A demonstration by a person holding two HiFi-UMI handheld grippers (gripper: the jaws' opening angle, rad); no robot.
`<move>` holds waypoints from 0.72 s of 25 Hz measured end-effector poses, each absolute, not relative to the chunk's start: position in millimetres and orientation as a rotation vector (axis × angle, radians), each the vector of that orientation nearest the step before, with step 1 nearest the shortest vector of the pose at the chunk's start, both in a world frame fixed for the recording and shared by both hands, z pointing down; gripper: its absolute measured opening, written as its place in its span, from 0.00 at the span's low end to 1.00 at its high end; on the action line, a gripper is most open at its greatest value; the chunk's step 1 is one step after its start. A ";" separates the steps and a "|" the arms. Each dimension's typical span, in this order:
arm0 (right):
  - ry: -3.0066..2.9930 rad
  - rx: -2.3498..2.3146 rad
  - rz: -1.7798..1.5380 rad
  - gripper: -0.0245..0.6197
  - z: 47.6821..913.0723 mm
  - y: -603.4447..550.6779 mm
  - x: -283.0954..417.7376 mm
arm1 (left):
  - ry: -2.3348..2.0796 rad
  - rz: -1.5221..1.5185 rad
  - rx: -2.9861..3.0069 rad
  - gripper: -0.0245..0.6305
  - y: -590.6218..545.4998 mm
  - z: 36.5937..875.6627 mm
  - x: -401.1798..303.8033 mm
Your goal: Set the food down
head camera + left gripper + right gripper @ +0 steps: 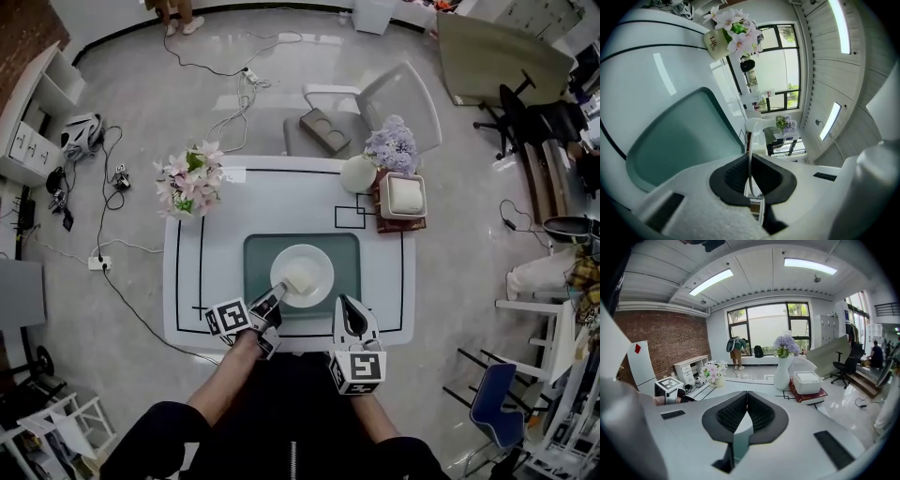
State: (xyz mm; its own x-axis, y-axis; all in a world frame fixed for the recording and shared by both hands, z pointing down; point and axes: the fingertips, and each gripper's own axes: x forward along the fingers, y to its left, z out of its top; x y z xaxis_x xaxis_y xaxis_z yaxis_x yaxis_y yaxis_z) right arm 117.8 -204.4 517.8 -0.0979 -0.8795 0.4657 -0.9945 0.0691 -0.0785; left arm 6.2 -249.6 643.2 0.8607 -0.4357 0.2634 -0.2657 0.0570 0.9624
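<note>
The food (298, 278) lies on a plate (324, 262) at frame centre, on the white worktop's (281, 192) teal mat (258, 251) above a grey floor (178, 103); my left hand-held gripper (277, 294) pinches the plate's lower-left rim, and my right hand-held gripper (345, 303) is closed on nothing.

Bright, even daylight; strong fisheye edge distortion.

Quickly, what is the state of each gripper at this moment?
Left gripper: closed on the rim of the round white plate.
Right gripper: closed, holding nothing.
</note>
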 end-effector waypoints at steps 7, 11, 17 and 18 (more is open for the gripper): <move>-2.029 1.901 0.595 0.05 528.6 -208.6 140.5 | -0.586 -0.137 1.518 0.06 -259.9 651.0 23.1; -2.054 1.876 0.596 0.05 526.3 -210.7 150.4 | -0.599 -0.135 1.512 0.06 -252.1 653.7 33.9; -2.084 1.882 0.561 0.05 513.2 -213.7 163.3 | -0.607 -0.130 1.503 0.06 -244.7 659.3 47.8; -2.081 1.889 0.564 0.05 512.7 -211.1 166.3 | -0.607 -0.125 1.501 0.06 -242.3 661.1 50.9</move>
State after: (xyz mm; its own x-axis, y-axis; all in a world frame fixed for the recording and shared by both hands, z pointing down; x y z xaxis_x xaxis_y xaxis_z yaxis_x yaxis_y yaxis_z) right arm 166.3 -211.1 512.7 -0.1100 -0.8855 0.4513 -0.9923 0.0716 -0.1014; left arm 50.9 -242.3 661.1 0.8465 -0.4411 0.2982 -0.2870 0.0936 0.9533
